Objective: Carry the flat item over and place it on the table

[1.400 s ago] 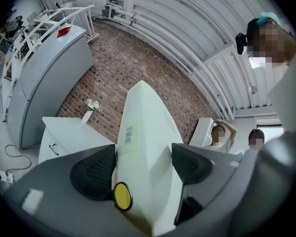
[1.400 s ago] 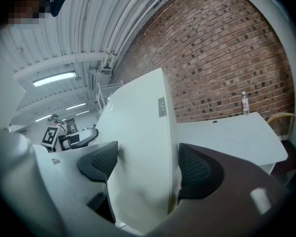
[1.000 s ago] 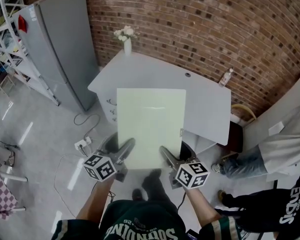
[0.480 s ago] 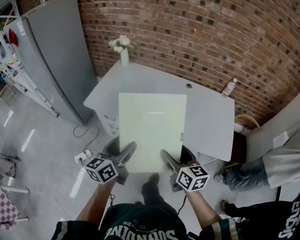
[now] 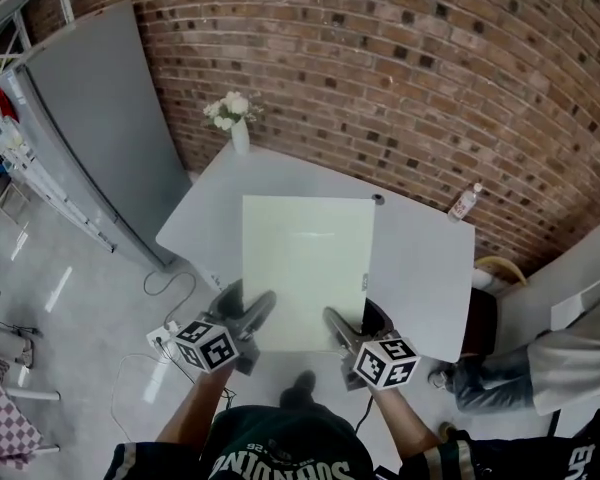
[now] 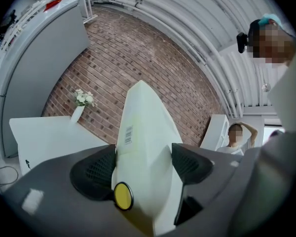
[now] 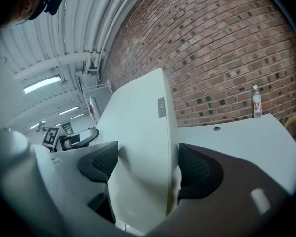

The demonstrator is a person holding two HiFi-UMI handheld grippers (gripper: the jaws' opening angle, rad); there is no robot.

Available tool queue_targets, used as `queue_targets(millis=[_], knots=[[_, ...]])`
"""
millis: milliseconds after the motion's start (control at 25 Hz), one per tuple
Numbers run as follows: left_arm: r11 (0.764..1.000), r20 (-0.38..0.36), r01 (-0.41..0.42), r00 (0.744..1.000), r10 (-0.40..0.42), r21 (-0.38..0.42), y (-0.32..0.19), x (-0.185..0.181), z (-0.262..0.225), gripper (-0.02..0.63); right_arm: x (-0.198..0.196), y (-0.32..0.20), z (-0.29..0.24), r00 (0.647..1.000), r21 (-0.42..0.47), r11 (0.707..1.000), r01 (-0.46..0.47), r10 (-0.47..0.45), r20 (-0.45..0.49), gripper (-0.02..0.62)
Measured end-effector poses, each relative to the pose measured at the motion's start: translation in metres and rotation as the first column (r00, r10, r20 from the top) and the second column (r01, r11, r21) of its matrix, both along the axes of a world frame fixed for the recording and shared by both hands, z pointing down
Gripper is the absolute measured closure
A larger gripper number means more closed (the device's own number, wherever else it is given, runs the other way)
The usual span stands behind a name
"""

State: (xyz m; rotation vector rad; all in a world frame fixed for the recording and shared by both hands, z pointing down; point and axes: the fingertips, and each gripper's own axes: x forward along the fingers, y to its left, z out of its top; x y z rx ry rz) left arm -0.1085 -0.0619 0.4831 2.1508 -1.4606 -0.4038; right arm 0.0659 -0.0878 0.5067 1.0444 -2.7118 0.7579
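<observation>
Fingers of my left gripper and right gripper are clamped on the near edge of the flat item, held over the worktop (carry looks nearly done); setting it down remains

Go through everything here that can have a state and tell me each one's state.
flat board: held above the table, clamped at its near edge by both grippers.
left gripper: shut on the flat board.
right gripper: shut on the flat board.
table: flat board not yet laid on it.
vase of flowers: upright at the table's far left corner.
bottle: upright near the table's far right corner.
</observation>
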Motion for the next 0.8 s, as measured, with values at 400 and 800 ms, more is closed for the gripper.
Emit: queue_targets(millis=[400, 800], knots=[[1.0, 0.008, 0.002, 1.0, -0.002, -0.024, -0.073, -0.008, 0.003, 0.253, -0.008, -0.073, 0.004, 1.0, -0.019, 1.0, -0.001, 0.001, 0.006, 0.224], [0.997, 0.001, -0.076, 0.997, 0.076, -0.011, -0.151, -0.016, 0.004, 0.255, -0.014, -0.137, 0.003, 0.996, -0.003, 0.996, -0.087, 0.087, -0.003, 0.225]])
